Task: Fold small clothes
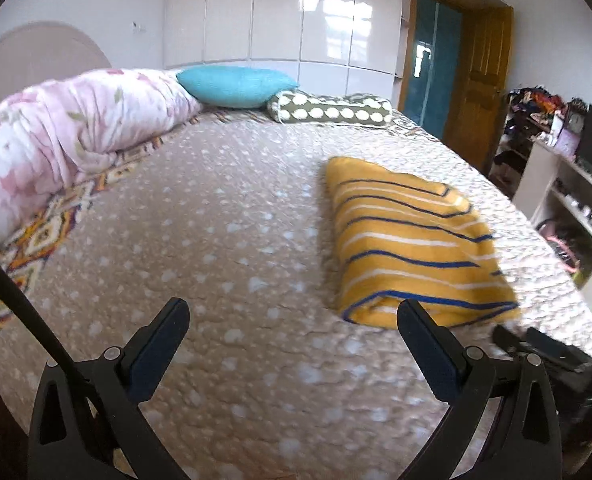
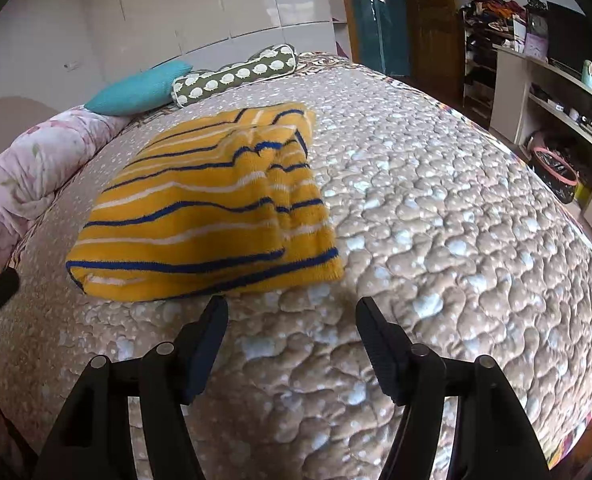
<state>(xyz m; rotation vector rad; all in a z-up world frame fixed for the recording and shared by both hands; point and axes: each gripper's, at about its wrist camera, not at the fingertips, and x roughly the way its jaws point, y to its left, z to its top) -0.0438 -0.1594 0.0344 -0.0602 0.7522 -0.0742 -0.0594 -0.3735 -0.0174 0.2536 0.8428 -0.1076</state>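
A yellow garment (image 2: 208,208) with blue and white stripes lies folded into a thick, roughly square bundle on the bed (image 2: 435,208), resting flat on the beige quilted bedspread with pale spots. Its folded edge faces the near side of the bed, and a smaller flap lies doubled over on top toward the far right corner. The right gripper (image 2: 292,312) hangs just in front of that near edge, its two black jaws standing apart with nothing but bedspread between them; the left fingertip sits right by the garment's edge, though whether it touches I cannot tell. The left gripper (image 1: 294,312) is off to the other side, also with its jaws spread wide and empty, over bare bedspread; from its view the garment (image 1: 411,240) lies to the right, its near corner showing just behind the right-hand fingertip. A piece of the right gripper shows dark at the lower right of that view. Further back on the bed, a pink flowered duvet (image 1: 68,132) is bunched along the left side, and a turquoise pillow (image 1: 232,86) and a green cushion with white dots (image 1: 329,110) lie at the far end. Beyond stand glossy white wardrobe doors (image 1: 276,12), a wooden door (image 1: 483,80) and cluttered shelves (image 2: 551,92) on the right.
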